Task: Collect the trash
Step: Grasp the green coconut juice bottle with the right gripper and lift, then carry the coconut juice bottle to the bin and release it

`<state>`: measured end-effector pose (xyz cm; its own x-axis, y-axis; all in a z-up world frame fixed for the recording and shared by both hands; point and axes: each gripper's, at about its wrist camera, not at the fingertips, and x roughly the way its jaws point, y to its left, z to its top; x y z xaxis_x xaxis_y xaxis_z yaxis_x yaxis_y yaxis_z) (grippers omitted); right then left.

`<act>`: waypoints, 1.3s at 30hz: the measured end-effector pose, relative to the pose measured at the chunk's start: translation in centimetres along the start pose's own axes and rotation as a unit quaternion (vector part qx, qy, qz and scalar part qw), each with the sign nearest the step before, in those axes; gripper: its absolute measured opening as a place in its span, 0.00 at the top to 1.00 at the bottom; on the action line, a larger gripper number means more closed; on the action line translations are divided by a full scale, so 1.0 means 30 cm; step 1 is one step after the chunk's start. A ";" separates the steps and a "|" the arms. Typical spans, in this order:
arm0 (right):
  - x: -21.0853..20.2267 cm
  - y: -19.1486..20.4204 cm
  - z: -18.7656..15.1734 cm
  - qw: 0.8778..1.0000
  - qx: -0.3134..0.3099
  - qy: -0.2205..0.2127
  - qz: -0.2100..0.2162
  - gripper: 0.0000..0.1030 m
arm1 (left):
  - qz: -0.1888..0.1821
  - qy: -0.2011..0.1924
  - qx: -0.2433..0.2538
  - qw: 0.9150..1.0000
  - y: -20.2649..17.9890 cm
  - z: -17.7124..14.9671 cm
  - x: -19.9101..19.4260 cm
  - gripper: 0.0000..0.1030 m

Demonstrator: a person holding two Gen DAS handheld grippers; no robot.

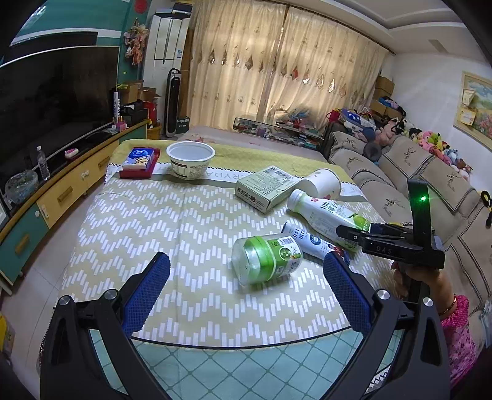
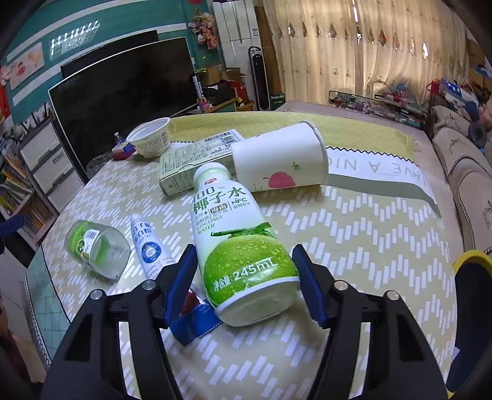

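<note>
Coconut-water bottle (image 2: 243, 243) is straddled, ungrasped, by the wide-open right gripper (image 2: 246, 283); left gripper (image 1: 246, 295) is held open, empty; all trash is left uncollected on the table (image 1: 190, 234).

Living room, daylight through closed cream curtains (image 1: 276, 61) across far wall. Large dark TV (image 1: 52, 101) on left, above yellow-and-teal cabinet (image 1: 61, 190). Teal wall (image 2: 101, 18) behind TV. White floor air conditioner (image 1: 166, 40) and tower fan (image 1: 172, 101) in far left corner. Beige sofa (image 1: 399, 178) along right, plush toys (image 1: 436, 144) on its back. Framed picture (image 1: 476, 107) on white right wall. Table (image 1: 153, 221) under yellow zigzag cloth.
</note>
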<state>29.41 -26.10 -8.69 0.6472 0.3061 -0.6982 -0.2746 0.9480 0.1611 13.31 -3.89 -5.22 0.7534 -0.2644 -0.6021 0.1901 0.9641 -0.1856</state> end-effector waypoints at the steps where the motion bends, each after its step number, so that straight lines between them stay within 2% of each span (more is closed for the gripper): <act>1: -0.013 0.006 -0.001 1.000 -0.001 -0.006 -0.003 0.43 | 0.000 0.000 0.001 1.000 -0.004 0.000 0.001 0.05; 9: -0.211 0.038 -0.005 0.997 -0.005 -0.073 -0.008 0.49 | -0.002 0.000 0.003 1.000 -0.009 0.000 0.001 0.05; 15: -0.328 0.059 0.003 0.994 -0.005 -0.107 -0.015 0.51 | -0.006 0.002 0.011 1.000 -0.034 -0.004 -0.003 0.05; 32: -0.429 -0.010 -0.018 0.992 0.017 -0.121 -0.030 0.52 | -0.021 0.015 0.033 0.999 -0.115 -0.007 0.019 0.05; 39: -0.477 -0.096 -0.012 0.989 0.038 -0.135 -0.051 0.52 | -0.028 0.020 0.042 0.999 -0.150 0.001 0.038 0.05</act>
<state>20.70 -33.23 0.60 0.8379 0.2109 -0.5035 -0.1501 0.9758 0.1589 13.32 -8.52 -5.05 0.7148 -0.3174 -0.6232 0.2844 0.9460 -0.1557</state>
